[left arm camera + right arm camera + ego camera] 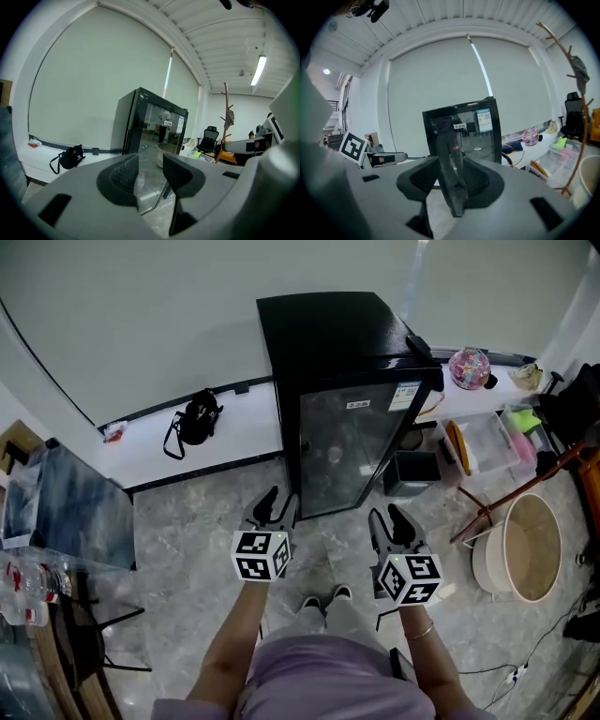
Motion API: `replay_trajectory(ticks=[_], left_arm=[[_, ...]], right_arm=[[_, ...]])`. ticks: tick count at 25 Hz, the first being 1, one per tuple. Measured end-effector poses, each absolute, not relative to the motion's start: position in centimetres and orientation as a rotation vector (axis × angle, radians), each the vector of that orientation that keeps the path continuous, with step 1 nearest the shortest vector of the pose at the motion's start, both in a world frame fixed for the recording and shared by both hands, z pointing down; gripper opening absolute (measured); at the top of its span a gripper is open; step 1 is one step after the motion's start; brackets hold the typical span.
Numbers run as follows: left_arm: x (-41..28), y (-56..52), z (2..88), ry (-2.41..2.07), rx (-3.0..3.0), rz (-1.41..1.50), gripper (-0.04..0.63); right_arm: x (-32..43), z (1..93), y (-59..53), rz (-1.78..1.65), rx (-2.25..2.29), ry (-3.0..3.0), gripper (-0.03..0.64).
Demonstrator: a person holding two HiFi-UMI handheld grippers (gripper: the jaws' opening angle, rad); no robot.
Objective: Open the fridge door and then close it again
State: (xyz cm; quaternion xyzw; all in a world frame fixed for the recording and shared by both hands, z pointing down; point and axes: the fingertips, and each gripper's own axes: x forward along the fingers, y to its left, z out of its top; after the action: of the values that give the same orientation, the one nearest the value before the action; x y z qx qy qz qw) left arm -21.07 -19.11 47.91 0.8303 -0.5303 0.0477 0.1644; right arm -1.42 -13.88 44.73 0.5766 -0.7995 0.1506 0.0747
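A grey marbled tile floor runs up to a pale blind-covered wall, with a low white ledge along its foot. On the ledge lies a black shoulder bag, and further right a pink patterned ball. A dark glossy table stands at the left edge. To the right, a clear plastic box and a round beige tub sit near a leaning wooden coat stand.

The tall black fridge with a glass door stands against the ledge. Its door looks closed, with both labels facing front.

The left claw is held over the floor, well short of the fridge. Its jaws are spread, with nothing between them (only the fridge door shows through the gap). The right claw is beside it, also apart from the fridge and with its jaws apart. In the right gripper view a dark glassy strip fills the gap, in line with the fridge front. I cannot tell what it is. In the head view only floor shows between that claw's fingers.
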Motion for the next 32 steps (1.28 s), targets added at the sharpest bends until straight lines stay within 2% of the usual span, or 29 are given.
replay_trajectory(ticks=[16,32], left_arm=[[-21.4,-29.4,50.6,-1.677,2.229,0.167,0.15],[-21.1,-33.6,52.9,-1.694,2.186,0.192,0.189]], right_arm=[[-2.2,45.9,-27.5,0.467,1.473,-2.53,0.152],[-5.7,49.0,-32.4,0.494,1.164,-2.604,0.152]])
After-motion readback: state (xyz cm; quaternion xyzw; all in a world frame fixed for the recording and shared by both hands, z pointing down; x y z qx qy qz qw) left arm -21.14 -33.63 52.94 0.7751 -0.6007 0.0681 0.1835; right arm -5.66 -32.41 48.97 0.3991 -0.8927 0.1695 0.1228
